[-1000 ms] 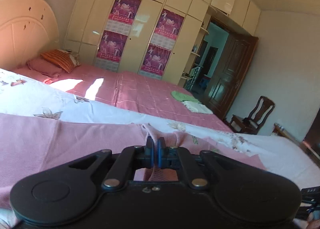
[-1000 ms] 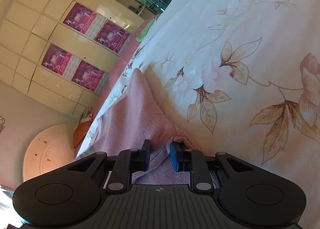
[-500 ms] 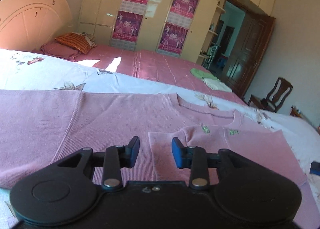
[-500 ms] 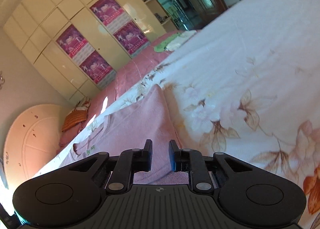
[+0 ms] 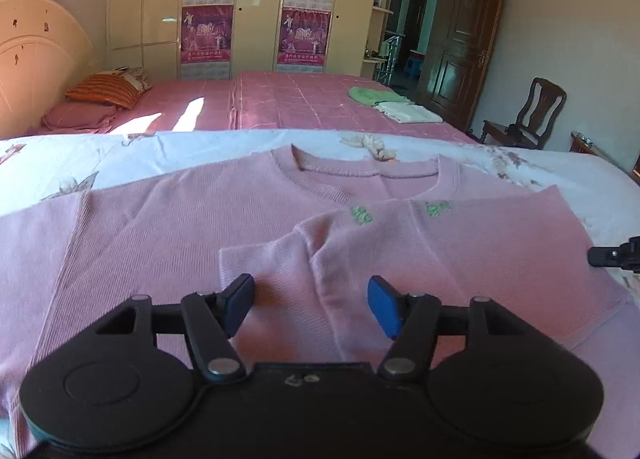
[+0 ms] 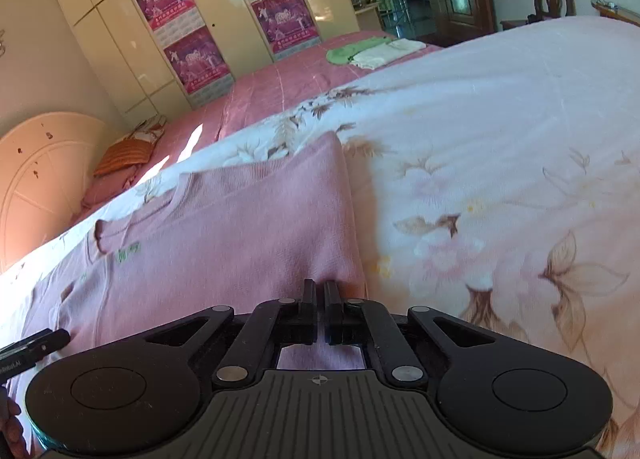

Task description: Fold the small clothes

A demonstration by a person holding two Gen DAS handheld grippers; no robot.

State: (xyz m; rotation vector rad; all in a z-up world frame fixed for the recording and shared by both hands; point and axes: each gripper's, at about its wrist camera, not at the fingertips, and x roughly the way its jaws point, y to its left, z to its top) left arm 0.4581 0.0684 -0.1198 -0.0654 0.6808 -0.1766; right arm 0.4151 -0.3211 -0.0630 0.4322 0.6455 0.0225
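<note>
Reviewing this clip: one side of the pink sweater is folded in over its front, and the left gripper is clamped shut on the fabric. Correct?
Not quite. The pink sweater does have one side folded over its front, but the left gripper is open, fingers spread above the fabric and holding nothing, as the left wrist view shows.

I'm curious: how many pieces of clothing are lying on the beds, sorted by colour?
Pink: 1, the pink sweater spread on the floral sheet, one side folded over.
Green: 1, the green garment on the far bed.
White: 1, the white garment beside the green one.
Total: 3
</note>
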